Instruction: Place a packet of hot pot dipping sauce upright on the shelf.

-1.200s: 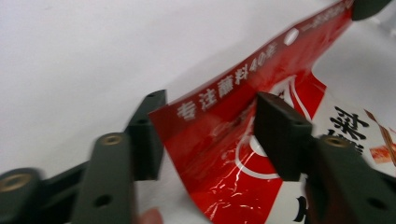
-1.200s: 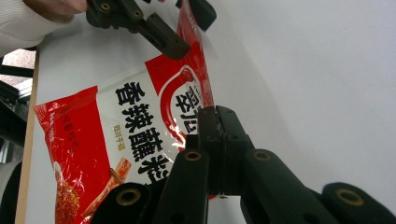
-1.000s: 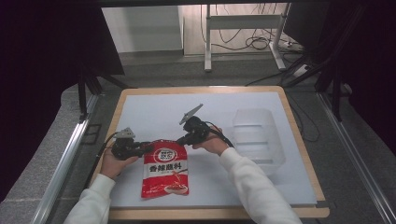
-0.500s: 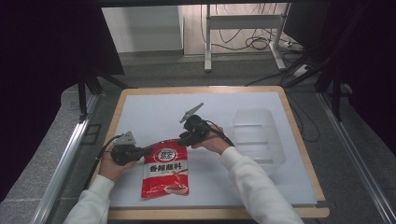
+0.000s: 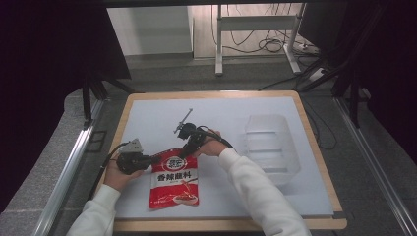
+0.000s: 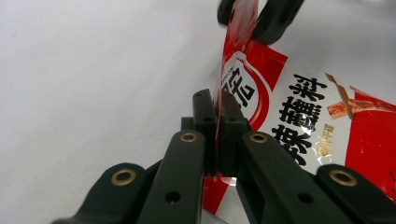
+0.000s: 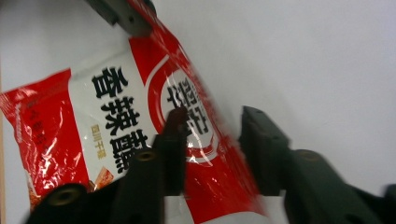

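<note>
Left gripper (image 6: 217, 135) clenched on the red seasoning packet's (image 5: 174, 183) top edge — right gripper (image 7: 212, 140) parted, straddling it.

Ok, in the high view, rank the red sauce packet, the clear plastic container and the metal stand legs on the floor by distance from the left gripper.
From the left gripper:
1. Red sauce packet: clamped in its jaws, beside it on the mat.
2. Clear plastic container: across the mat, on the person's right.
3. Metal stand legs: on the floor beyond the table's far edge.

Both the left gripper (image 5: 147, 160) and right gripper (image 5: 183, 151) meet the red sachet's (image 5: 174, 182) top edge beside a clear tub (image 5: 273, 147).
</note>
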